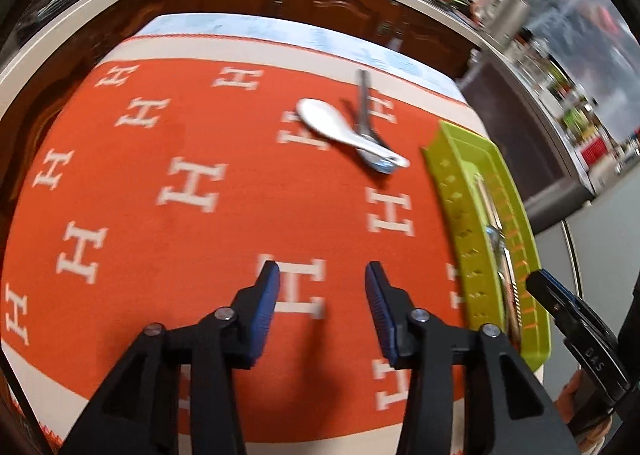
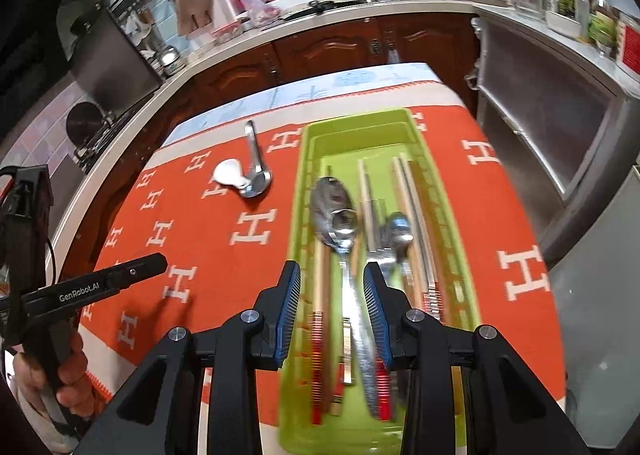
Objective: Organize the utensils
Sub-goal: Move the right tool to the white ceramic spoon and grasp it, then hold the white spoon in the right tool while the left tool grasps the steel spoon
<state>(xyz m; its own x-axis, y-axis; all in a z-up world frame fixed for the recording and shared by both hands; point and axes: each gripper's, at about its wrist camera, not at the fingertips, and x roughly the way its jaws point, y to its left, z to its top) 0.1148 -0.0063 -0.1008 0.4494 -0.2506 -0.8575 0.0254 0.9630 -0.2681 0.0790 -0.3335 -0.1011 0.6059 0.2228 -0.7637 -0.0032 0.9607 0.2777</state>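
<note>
Utensils lie in two groups on the orange cloth (image 1: 168, 143) with white H letters. Ahead of the left gripper (image 1: 322, 309), well beyond its fingertips and a little to the right, a white spoon (image 1: 336, 126) rests across a metal spoon (image 1: 366, 123). The white one is glossy and short, its bowl pointing away to the left and its handle running back toward the green tray (image 1: 452, 191). The metal one is shiny, its handle pointing straight away from the gripper and its bowl nearest it, under the white handle. The left gripper's blue-padded fingers stand apart over bare cloth with nothing between them.

The tray lies to the right of the left gripper and directly under the right gripper (image 2: 332, 313), its long side running away from it. Inside, a large metal spoon (image 2: 336, 215) lies lengthwise, bowl at the far end, handle coming back between the right gripper's fingers. Chopsticks (image 2: 412, 215) and other blurred cutlery lie parallel beside it. The right gripper's fingers are apart; I cannot tell whether the pads touch the handle.
</note>
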